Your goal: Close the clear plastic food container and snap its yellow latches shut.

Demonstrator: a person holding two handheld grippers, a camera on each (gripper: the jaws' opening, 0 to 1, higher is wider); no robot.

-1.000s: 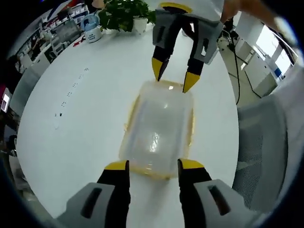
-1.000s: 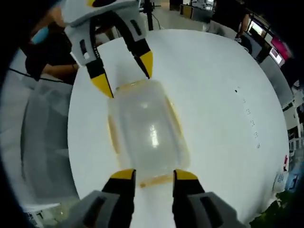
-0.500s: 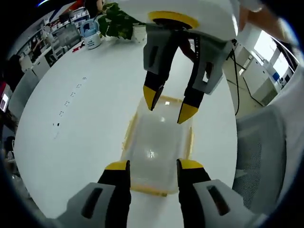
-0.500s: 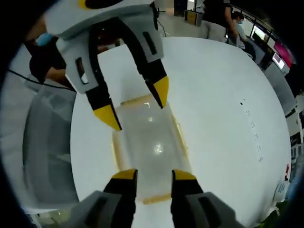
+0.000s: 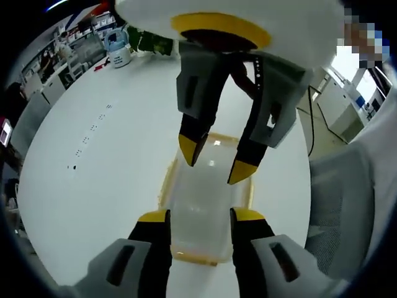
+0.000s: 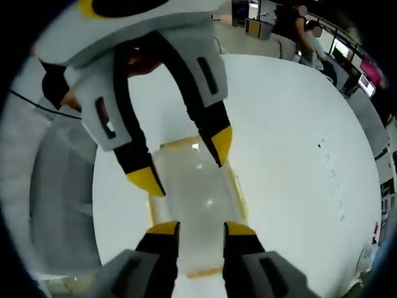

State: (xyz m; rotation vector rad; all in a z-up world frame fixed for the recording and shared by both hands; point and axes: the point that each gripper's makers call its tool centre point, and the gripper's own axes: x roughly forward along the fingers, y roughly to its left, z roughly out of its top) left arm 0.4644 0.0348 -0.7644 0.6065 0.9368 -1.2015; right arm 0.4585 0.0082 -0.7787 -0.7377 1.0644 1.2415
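Clear plastic food container (image 5: 208, 208), lid seated on top, yellow latches along its rim. It rests flat on the white counter (image 5: 93, 167), in from the rim, nearer the edge beside the grey mesh chair (image 5: 347, 205) than the far edge.

Long axis: runs from one gripper to the other, each short end facing a gripper. The near short latch (image 5: 195, 256) shows past the left gripper's fingers in the left gripper view; a side latch (image 6: 151, 211) lies along the long side in the right gripper view. Whether any latch has snapped cannot be told.

Left gripper (image 5: 197, 215): fingers released, spread above the near short end, holding nothing.

Right gripper (image 6: 195, 228): fingers likewise released, empty, over the opposite short end.

Step in hand, as judged: both grippers are raised over the lid with latches to press. To do it well, bring one fingertip squarely onto the outer lip of a latch and push it down and inward against the wall; steady the lid with the other gripper so the box does not slide on the smooth counter. Work opposite latches in pairs to keep the lid level.

Surroundings: potted plant (image 5: 146, 42) and blue-capped jug (image 5: 118, 48) at the far edge.
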